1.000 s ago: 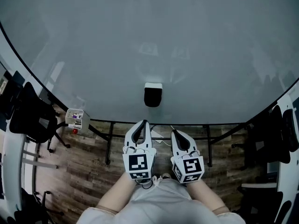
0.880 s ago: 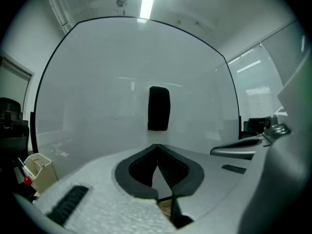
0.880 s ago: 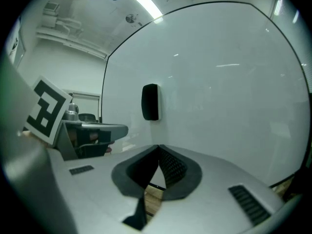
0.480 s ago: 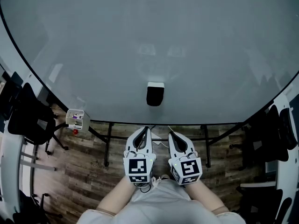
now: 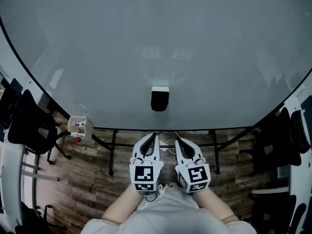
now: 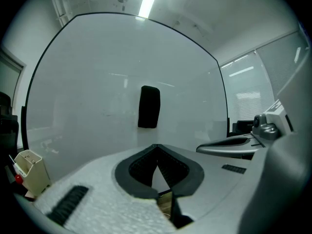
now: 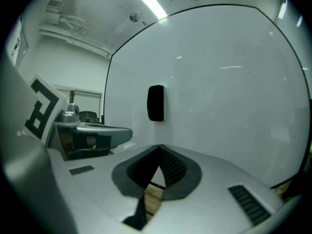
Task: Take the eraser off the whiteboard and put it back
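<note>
A black eraser [image 5: 160,99] with a pale top edge sticks upright on the whiteboard [image 5: 156,43], low and near its middle. Both grippers are held side by side in front of the board, short of it and below the eraser. My left gripper [image 5: 155,134] is shut with nothing in it; in the left gripper view its tips [image 6: 156,146] meet under the eraser [image 6: 149,107]. My right gripper [image 5: 176,134] is shut and empty too, its tips [image 7: 159,147] closed below the eraser [image 7: 156,103]. Neither touches the eraser.
A small marker box [image 5: 78,125] hangs at the board's lower left edge. The board's black stand legs [image 5: 113,150] rise from a wood floor. Dark office chairs stand at the left [image 5: 29,121] and right [image 5: 287,140].
The left gripper has drawn back slightly and swung its tip toward the right gripper. The eraser stays on the board and both grippers stay shut.
</note>
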Action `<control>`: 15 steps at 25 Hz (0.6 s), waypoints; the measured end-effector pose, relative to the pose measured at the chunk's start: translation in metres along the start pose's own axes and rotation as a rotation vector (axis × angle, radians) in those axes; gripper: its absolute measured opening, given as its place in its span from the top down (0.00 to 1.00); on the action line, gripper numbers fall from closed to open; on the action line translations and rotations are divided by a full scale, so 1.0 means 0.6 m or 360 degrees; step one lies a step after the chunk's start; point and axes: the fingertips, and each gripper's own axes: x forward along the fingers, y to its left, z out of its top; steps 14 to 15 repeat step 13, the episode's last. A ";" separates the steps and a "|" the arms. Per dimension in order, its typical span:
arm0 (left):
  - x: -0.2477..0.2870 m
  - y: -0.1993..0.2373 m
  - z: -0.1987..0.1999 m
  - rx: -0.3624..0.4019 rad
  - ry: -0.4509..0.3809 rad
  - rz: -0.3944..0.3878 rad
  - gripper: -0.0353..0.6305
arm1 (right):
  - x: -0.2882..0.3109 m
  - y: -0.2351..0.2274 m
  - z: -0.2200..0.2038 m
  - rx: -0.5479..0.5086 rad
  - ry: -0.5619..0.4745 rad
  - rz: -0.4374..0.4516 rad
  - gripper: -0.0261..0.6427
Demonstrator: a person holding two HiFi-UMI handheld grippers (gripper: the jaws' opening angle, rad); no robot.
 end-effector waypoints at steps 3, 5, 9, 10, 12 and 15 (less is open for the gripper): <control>0.003 -0.005 0.002 -0.0010 -0.0003 -0.0031 0.92 | 0.002 -0.001 0.001 -0.0008 0.0005 -0.0001 0.92; 0.005 -0.004 0.002 -0.0016 -0.0003 -0.0030 0.92 | 0.004 -0.001 0.002 0.0001 0.0004 0.0011 0.92; 0.016 -0.004 -0.002 -0.0007 0.0018 -0.0033 0.92 | 0.006 -0.009 0.004 0.0014 -0.0005 0.0018 0.92; 0.018 -0.004 -0.001 -0.0004 0.0022 -0.0035 0.92 | 0.007 -0.011 0.005 0.0014 -0.0008 0.0017 0.92; 0.020 -0.004 -0.001 -0.0002 0.0025 -0.0039 0.92 | 0.008 -0.013 0.006 0.0015 -0.0010 0.0018 0.92; 0.021 -0.005 0.000 -0.0002 0.0026 -0.0040 0.92 | 0.009 -0.013 0.006 0.0015 -0.0011 0.0019 0.92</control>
